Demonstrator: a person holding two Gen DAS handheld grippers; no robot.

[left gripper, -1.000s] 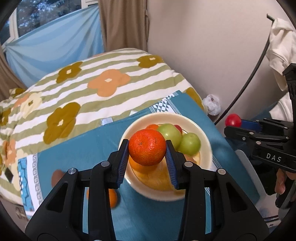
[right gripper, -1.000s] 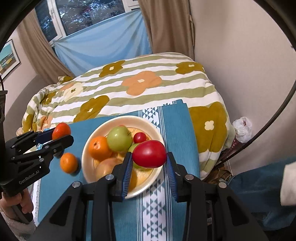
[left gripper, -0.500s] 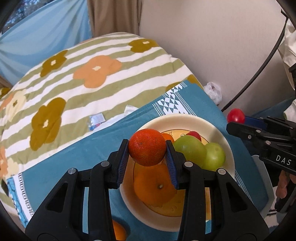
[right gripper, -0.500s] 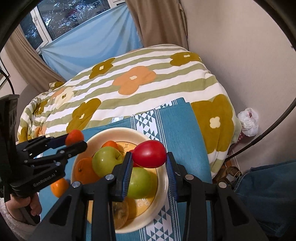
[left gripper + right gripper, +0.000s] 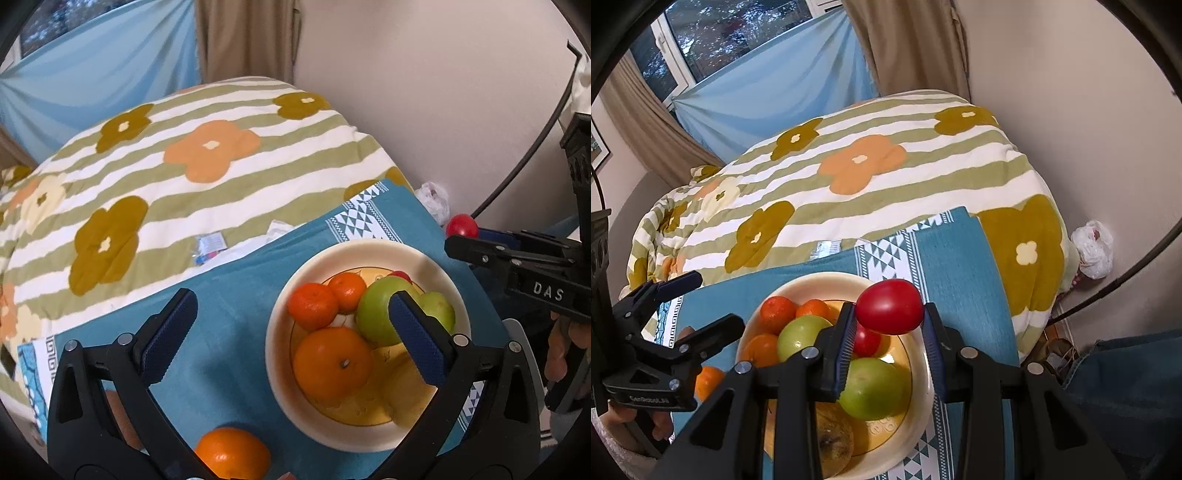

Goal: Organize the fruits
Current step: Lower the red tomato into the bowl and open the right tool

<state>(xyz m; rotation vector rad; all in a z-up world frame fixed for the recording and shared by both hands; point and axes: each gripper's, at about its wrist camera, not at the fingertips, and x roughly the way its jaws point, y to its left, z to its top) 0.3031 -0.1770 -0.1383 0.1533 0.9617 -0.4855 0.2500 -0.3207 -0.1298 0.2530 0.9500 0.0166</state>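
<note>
A cream bowl [image 5: 369, 249] [image 5: 923, 369] sits on a teal cloth [image 5: 240, 288] and holds oranges, green apples and a small red fruit. My left gripper [image 5: 291, 332] is open and empty just above the bowl's left side; a small orange [image 5: 313, 311] lies in the bowl below it. My right gripper [image 5: 889, 332] is shut on a red tomato [image 5: 889, 312] and holds it above the bowl's right side. It also shows in the left wrist view [image 5: 461, 226]. A loose orange [image 5: 232, 454] lies on the cloth near the bowl.
A flowered striped quilt [image 5: 184, 155] covers the bed behind the cloth. A wall [image 5: 1089, 110] stands to the right, with a white plastic bag [image 5: 1093, 249] on the floor and a black cable [image 5: 517, 166] hanging.
My left gripper opened and let go of the small orange, which now lies in the bowl. My right gripper moved over the bowl's right side, still holding the tomato.
</note>
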